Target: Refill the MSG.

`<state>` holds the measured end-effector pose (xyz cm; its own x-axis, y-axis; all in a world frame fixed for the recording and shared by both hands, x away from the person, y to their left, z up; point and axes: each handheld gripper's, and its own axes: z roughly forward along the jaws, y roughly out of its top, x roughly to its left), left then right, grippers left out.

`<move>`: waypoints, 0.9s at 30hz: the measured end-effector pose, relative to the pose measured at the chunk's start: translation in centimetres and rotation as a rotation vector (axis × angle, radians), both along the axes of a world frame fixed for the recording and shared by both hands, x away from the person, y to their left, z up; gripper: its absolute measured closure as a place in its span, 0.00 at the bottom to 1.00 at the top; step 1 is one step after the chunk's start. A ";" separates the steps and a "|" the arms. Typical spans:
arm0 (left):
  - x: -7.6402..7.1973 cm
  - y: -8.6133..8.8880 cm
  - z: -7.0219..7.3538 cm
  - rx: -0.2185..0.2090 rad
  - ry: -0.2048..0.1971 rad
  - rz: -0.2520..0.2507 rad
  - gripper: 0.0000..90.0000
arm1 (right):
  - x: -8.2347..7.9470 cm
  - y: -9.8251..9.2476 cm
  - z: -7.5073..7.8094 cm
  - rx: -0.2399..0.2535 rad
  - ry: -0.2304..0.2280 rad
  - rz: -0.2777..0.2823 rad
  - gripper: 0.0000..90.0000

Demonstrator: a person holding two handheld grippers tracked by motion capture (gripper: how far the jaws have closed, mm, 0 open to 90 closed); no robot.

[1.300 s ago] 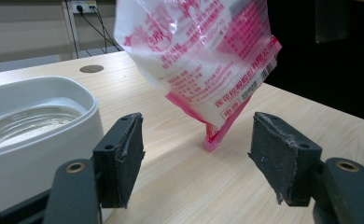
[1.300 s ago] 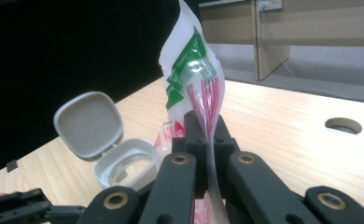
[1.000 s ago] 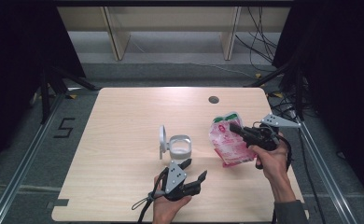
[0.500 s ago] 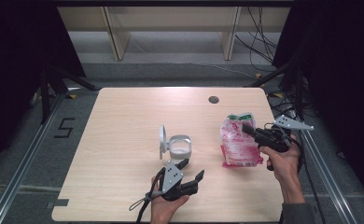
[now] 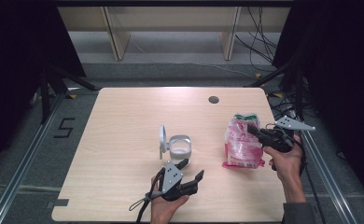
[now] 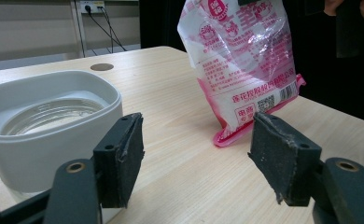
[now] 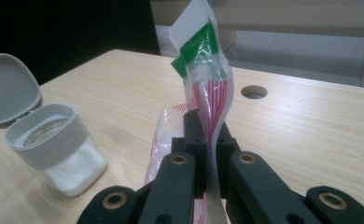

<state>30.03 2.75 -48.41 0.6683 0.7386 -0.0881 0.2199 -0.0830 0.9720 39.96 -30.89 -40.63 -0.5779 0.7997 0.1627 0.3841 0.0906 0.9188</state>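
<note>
Right gripper (image 5: pixel 254 131) clamped on bag (image 5: pixel 240 145) top; left gripper (image 5: pixel 190 171) wide, empty.

Pink-and-white printed bag (image 5: pixel 241 144), green-taped top; white container (image 5: pixel 179 145); black tongs (image 6: pixel 196 163).

Printed matter: pink-and-clear plastic bag (image 6: pixel 245 65) bears red Chinese characters, mostly too small to read, with a boxed block, a QR code and a barcode near its lower edge. Floor (image 5: pixel 77 140) left of the table carries a dark numeral "5" (image 5: pixel 64 127).
</note>
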 end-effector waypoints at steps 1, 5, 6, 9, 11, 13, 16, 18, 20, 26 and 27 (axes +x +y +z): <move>0.0 0.0 0.0 -0.001 0.002 0.001 0.38 | 0.1 -0.1 0.0 -0.016 -0.008 -0.013 1.00; -0.1 -0.1 -0.1 -0.008 0.017 0.008 0.38 | 0.0 0.1 -0.2 -0.062 0.006 -0.040 1.00; 0.0 0.0 -0.1 0.002 0.009 0.002 0.38 | 0.0 0.2 -0.2 -0.060 0.022 -0.039 1.00; 0.0 0.0 -0.1 0.001 0.012 0.002 0.38 | 0.0 0.2 -0.3 -0.072 0.024 -0.049 1.00; 0.0 0.0 -0.1 0.002 0.012 0.004 0.38 | 0.3 -0.1 -0.5 -0.095 0.003 -0.043 1.00; 0.0 0.1 0.0 0.010 0.006 -0.001 0.38 | 0.4 -0.1 -0.6 -0.089 0.007 -0.049 1.00; 0.1 0.1 0.0 0.010 0.007 -0.002 0.38 | 0.3 0.1 -0.9 -0.093 0.027 -0.068 1.00; 0.1 0.1 0.0 0.010 0.007 -0.003 0.38 | 0.2 0.1 -0.9 -0.104 0.047 -0.079 1.00; 0.1 0.1 -0.1 0.008 0.008 -0.002 0.38 | 0.4 0.0 -1.2 -0.115 0.036 -0.073 1.00; 0.1 0.2 -0.1 0.002 0.015 0.010 0.38 | 0.7 -0.3 -2.0 -0.118 0.060 -0.109 1.00; 0.0 0.1 -0.1 -0.010 0.026 0.016 0.37 | 0.8 -0.4 -2.2 -0.121 0.049 -0.108 1.00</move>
<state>30.04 2.89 -48.53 0.6535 0.7485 -0.1128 0.2463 -0.0694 0.9667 40.78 -31.30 -42.81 -0.4813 0.8722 0.0871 0.4415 0.1553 0.8837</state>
